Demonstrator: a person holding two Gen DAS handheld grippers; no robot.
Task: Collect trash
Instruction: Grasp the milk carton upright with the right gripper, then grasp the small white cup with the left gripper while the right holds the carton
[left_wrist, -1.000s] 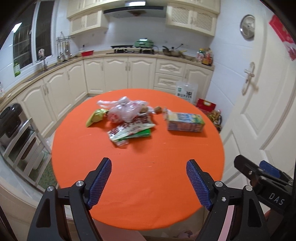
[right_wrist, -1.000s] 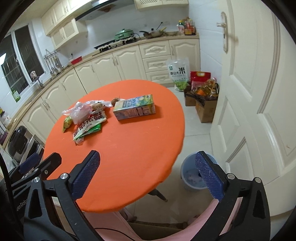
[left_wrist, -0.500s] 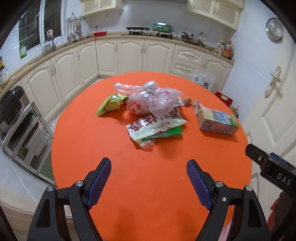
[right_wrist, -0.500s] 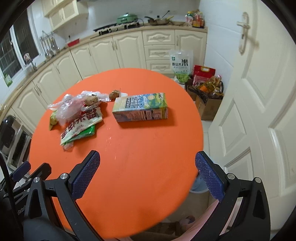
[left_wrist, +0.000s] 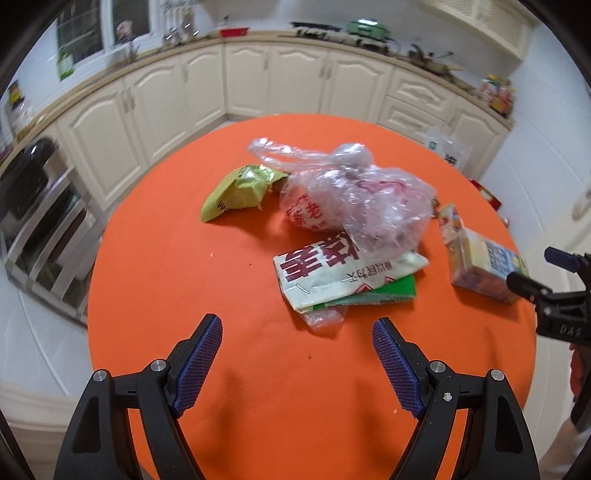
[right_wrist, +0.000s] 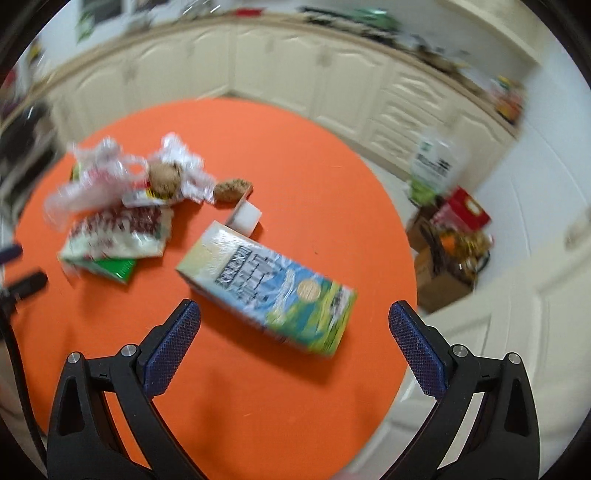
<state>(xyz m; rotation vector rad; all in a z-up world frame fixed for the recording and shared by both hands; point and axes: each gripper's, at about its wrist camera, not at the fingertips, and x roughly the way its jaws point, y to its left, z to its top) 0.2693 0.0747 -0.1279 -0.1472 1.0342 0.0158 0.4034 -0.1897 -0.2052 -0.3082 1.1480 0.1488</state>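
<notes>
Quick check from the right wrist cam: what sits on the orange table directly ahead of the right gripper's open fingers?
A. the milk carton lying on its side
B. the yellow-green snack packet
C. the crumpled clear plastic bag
A: the milk carton lies on its side just beyond the right gripper, whose jaws are open and empty.

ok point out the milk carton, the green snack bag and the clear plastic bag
milk carton (right_wrist: 269, 288), right wrist view, printed top face
green snack bag (left_wrist: 240, 190), left wrist view, crumpled middle
clear plastic bag (left_wrist: 365, 199), left wrist view, bulging body

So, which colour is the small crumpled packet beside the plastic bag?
Yellow-green packet, clearest in the left wrist view.
</notes>
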